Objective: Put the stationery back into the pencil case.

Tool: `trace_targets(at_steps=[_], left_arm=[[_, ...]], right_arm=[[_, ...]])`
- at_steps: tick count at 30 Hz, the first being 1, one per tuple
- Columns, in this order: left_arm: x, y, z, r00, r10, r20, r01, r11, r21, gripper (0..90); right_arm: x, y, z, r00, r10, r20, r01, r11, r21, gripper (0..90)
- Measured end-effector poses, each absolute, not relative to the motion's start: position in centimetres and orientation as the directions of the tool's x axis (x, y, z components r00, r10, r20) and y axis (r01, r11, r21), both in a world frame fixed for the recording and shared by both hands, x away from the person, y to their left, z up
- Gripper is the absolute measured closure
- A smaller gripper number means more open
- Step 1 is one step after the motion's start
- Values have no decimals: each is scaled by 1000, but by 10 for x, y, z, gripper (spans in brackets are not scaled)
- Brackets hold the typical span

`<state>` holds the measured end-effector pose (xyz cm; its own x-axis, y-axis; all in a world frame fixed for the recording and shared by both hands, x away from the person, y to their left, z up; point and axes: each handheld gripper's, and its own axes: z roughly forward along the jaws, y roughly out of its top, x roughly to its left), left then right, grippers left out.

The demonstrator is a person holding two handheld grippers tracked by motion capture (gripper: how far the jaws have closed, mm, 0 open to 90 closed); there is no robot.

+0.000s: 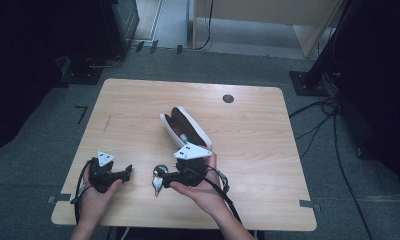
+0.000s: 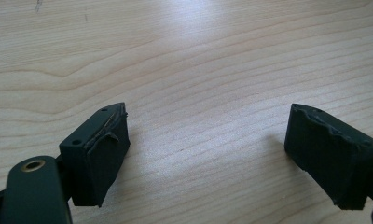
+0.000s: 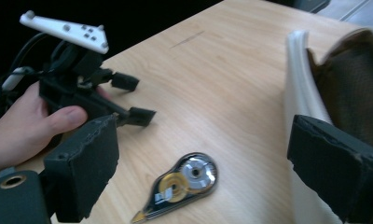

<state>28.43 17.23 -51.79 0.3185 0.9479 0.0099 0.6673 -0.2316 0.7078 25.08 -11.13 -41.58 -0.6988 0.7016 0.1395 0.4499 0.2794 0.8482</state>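
A correction tape dispenser [image 3: 180, 184], clear with a gold and silver reel, lies flat on the wooden table [image 1: 248, 145]. It sits just in front of my right gripper [image 3: 203, 168], whose jaws stand wide apart and do not touch it. From above, the dispenser [image 1: 158, 181] is by the jaws of the right gripper [image 1: 164, 174], which points left. Behind that hand lies an open white pencil case [image 1: 185, 127] with a brown lining. My left gripper [image 1: 128, 171] rests at the front left, open over bare wood [image 2: 208, 154].
A small round dark cap [image 1: 228, 98] sits in the tabletop near the far edge. Cables trail from both grippers off the front edge. Dark stands and cables [image 1: 333, 115] occupy the floor to the right of the table.
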Motion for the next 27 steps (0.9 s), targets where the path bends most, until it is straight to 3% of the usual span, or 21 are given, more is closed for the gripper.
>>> trace_targets(at_steps=[19,27], left_arm=[[284,172,-518,318,948,10,667,-231,708,139],[284,172,-518,319,948,10,667,-232,708,139]], right_arm=[[239,-87,-473,-693,710,125,490,337,804,86],[239,-83,-498,-634,764,118,535,324,780,41]])
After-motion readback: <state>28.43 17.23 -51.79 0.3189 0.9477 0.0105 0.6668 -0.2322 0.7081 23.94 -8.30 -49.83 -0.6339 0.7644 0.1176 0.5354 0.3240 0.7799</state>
